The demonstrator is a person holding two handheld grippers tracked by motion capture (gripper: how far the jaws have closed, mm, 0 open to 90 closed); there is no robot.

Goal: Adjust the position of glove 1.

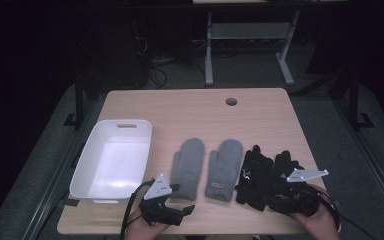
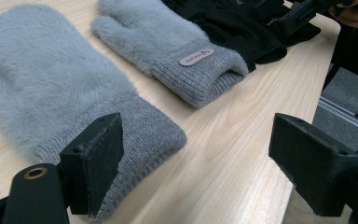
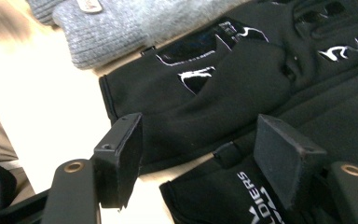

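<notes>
With both claws spread wide and empty, I log: left gripper (image 1: 177, 209) at the near grey mitten (image 2: 51, 88) cuff, right gripper (image 3: 198, 161) over the black gloves (image 1: 267, 175); white bin (image 1: 85, 170) waiting left, presumably for sorting.

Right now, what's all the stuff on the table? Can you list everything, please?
mittens: two, fuzzy grey, side by side mid-table, cuffs toward the person; the right one has a small label.
gloves: two, black with white print, right of the mittens.
tub: one, white, nothing in it, on the table's left.
table: one, light wood, round hole near the far edge.
left gripper: one, black, jaws open by the left mitten's cuff.
right gripper: one, black, jaws open over the gloves.
hands: two, at the near edge, one holding each gripper.
</notes>
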